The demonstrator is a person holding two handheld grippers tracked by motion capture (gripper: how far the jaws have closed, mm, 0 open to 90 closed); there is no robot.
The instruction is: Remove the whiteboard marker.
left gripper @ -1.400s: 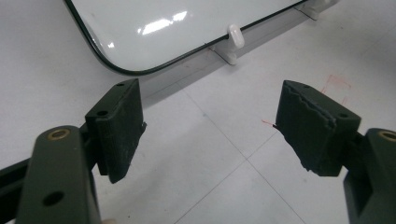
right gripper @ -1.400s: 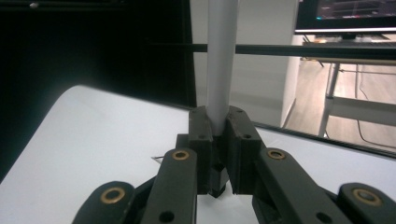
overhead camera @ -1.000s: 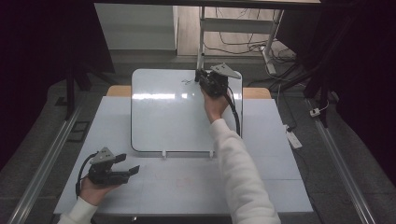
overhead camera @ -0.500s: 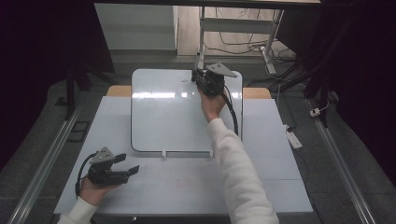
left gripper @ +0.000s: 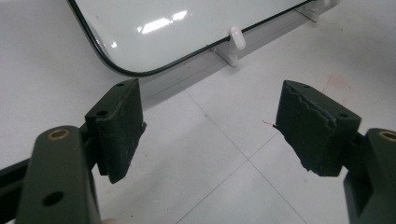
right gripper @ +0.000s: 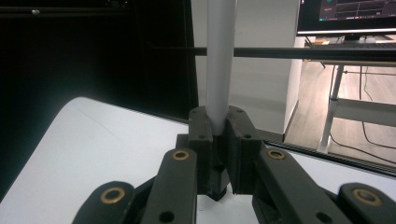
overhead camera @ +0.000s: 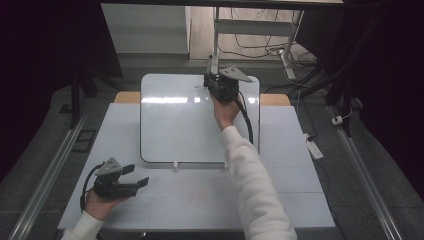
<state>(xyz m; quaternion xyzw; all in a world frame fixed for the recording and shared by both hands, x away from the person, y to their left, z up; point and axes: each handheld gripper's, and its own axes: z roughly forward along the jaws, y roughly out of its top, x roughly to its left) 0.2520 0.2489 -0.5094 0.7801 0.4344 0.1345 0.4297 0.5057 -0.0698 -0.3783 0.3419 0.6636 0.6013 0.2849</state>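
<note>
White tiled bench point(overhead camera: 280, 165) carries a glossy white rectangular whiteboard with a thin black rim point(overhead camera: 180, 125), propped on small white plastic clips point(left gripper: 236, 39); the right tool point(overhead camera: 212, 82) is over the board's far edge, jaws pressed together, pinching a slim white cylindrical marker point(right gripper: 219, 60) that stands upright; the left tool point(overhead camera: 135, 176) rests near the bench's near left corner, jaws spread wide, empty, just short of the board's rounded corner.

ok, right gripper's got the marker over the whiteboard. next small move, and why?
Probably lower the marker tip onto the whiteboard. The right gripper is shut on it upright above the board's far edge, and the surface looks blank. The left gripper rests open on the table, clear of the board.
</note>
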